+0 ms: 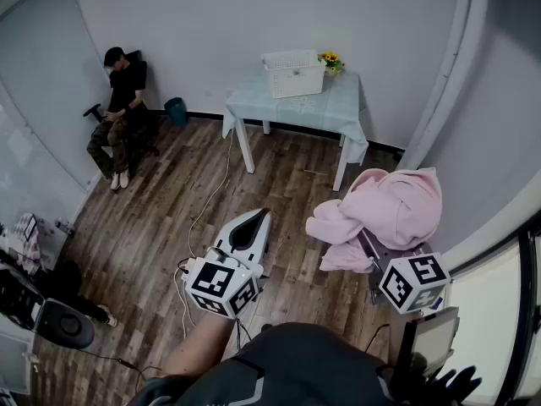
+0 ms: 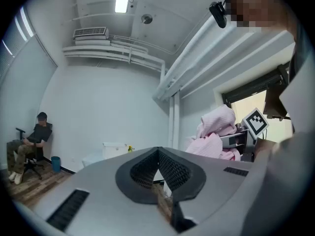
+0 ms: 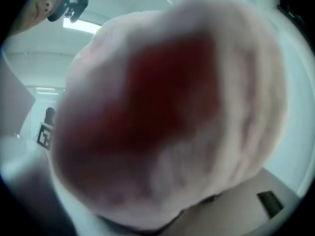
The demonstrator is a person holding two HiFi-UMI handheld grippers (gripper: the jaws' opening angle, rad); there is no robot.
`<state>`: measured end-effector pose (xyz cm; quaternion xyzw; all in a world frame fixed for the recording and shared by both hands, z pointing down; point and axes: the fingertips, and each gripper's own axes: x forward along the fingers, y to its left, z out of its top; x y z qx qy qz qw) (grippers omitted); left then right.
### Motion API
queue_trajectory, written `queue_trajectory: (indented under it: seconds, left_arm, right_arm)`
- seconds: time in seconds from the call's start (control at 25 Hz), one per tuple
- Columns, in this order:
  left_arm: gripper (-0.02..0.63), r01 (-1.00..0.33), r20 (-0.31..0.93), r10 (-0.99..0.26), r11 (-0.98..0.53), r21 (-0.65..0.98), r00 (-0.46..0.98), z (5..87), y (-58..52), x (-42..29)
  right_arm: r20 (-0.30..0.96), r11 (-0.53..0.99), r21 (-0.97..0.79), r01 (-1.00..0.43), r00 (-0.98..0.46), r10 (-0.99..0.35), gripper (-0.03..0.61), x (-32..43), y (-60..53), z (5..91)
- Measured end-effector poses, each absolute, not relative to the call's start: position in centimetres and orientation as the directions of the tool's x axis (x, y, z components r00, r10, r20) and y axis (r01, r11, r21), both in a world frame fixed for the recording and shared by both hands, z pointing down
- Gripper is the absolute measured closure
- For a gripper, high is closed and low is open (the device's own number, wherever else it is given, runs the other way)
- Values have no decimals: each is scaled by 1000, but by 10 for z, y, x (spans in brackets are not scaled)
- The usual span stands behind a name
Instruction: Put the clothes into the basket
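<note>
A bundle of pink clothes [image 1: 385, 210] hangs in the air at the right of the head view, bunched over the jaws of my right gripper [image 1: 367, 242], which is shut on it. In the right gripper view the pink cloth [image 3: 167, 122] fills nearly everything and hides the jaws. My left gripper [image 1: 251, 223] is held over the wooden floor with its jaws shut and nothing in them; its tips [image 2: 157, 150] meet in a point. The white basket [image 1: 293, 73] stands on the table against the far wall, well away from both grippers. The clothes [image 2: 216, 132] also show in the left gripper view.
The table [image 1: 338, 108] has a pale cloth and a small pot of yellow flowers [image 1: 330, 59] beside the basket. A person [image 1: 121, 108] sits on a chair at the far left, near a blue bin [image 1: 175, 110]. A cable [image 1: 207, 201] runs over the floor.
</note>
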<state>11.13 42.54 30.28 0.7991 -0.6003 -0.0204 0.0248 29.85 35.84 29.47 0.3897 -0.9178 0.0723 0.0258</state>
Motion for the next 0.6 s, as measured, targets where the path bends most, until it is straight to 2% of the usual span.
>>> queue_trajectory:
  seconds: [0.6]
  left_arm:
    - [604, -963, 11, -964, -265, 54, 266, 304, 441, 94]
  right_arm:
    - [109, 680, -113, -724, -690, -716, 238, 288, 369, 293]
